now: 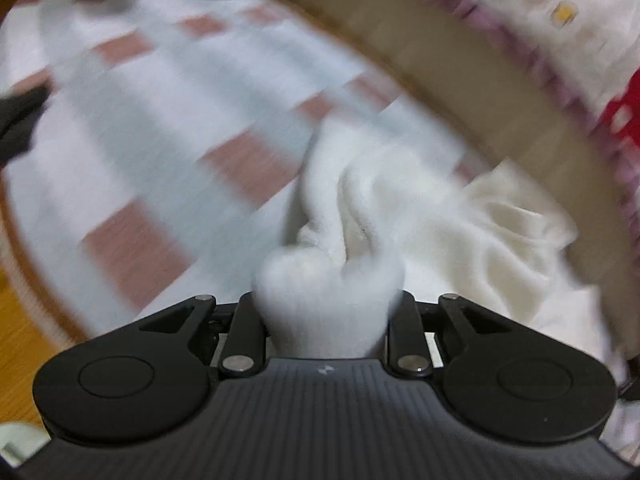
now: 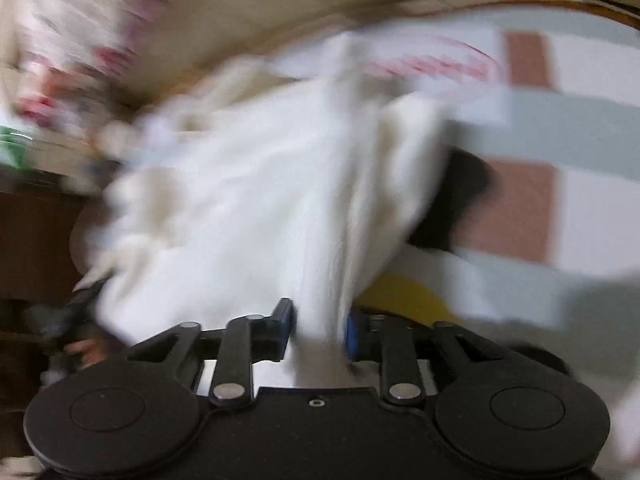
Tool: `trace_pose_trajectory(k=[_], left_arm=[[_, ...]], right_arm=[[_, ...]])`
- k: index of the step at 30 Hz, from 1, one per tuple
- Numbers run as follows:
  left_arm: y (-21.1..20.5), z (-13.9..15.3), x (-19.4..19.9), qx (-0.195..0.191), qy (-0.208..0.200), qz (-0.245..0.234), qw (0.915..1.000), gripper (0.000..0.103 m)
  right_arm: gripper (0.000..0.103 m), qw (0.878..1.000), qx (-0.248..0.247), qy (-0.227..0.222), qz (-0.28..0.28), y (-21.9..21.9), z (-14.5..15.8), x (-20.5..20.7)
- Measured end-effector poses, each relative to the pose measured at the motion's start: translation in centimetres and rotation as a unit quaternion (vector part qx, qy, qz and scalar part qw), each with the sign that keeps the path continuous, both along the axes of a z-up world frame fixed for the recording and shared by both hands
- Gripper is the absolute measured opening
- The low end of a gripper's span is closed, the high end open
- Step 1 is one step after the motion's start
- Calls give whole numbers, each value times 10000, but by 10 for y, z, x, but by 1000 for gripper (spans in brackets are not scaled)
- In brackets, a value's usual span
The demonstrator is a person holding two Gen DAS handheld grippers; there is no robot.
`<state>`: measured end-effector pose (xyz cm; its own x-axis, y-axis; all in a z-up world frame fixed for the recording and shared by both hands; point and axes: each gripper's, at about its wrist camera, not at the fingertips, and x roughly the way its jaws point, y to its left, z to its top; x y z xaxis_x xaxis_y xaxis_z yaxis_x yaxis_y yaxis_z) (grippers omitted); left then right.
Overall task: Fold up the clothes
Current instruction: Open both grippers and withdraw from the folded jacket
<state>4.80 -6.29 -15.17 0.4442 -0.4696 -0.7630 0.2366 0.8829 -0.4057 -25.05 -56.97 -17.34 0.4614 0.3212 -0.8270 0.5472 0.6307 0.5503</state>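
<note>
A white knitted garment [image 1: 400, 208] lies bunched over a checked cover, blurred by motion. One thick fold of it runs back into my left gripper [image 1: 326, 304], which is shut on it, and the cloth hides the fingertips. In the right wrist view the same white garment [image 2: 260, 200] hangs in a wide sheet. A strip of it is pinched between the blue pads [image 2: 286, 316] of my right gripper [image 2: 320, 328], which is shut on it. Both grippers point steeply down at the cloth.
The checked cover [image 1: 140, 120] in white, grey and pink spreads out under the garment, ending at a beige band [image 1: 440, 80]. Red-and-white patterned cloth [image 1: 560, 20] lies beyond it. A yellow thing [image 2: 404, 296] and a black thing [image 2: 460, 200] show behind the garment. A hand [image 2: 86, 350] is at lower left.
</note>
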Motion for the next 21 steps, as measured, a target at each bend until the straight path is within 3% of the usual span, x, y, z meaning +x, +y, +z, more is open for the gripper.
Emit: trace_pose_trajectory(k=[2, 3, 6, 8, 12, 15, 19, 21], left_arm=[[10, -13, 0, -31, 98, 222, 9997, 40], [15, -15, 1, -72, 95, 341, 9993, 42], [17, 1, 1, 137, -227, 308, 9992, 43], [13, 16, -1, 408, -578, 215, 9973, 43], [0, 44, -6, 874, -1296, 194, 9875, 41], [-17, 48, 0, 1691, -1574, -63, 9729, 41], [-22, 50, 2, 1016, -1382, -142, 9851, 43], [-31, 49, 1, 810, -1312, -243, 9877, 43]], right_arm=[[36, 9994, -24, -80, -335, -10, 1, -5], [37, 9981, 46, -247, -563, -16, 5, -8], [41, 9911, 258, -783, -1042, -26, 17, -14], [41, 9900, 60, -948, -1047, -18, 30, -6], [43, 9900, -594, -1162, -541, 2, 58, 33], [45, 9810, -1540, -1170, 159, 26, 81, 79], [45, 9684, -2024, -1456, 19, 30, 97, 124], [45, 9668, -1785, -1807, -274, 27, 89, 134]])
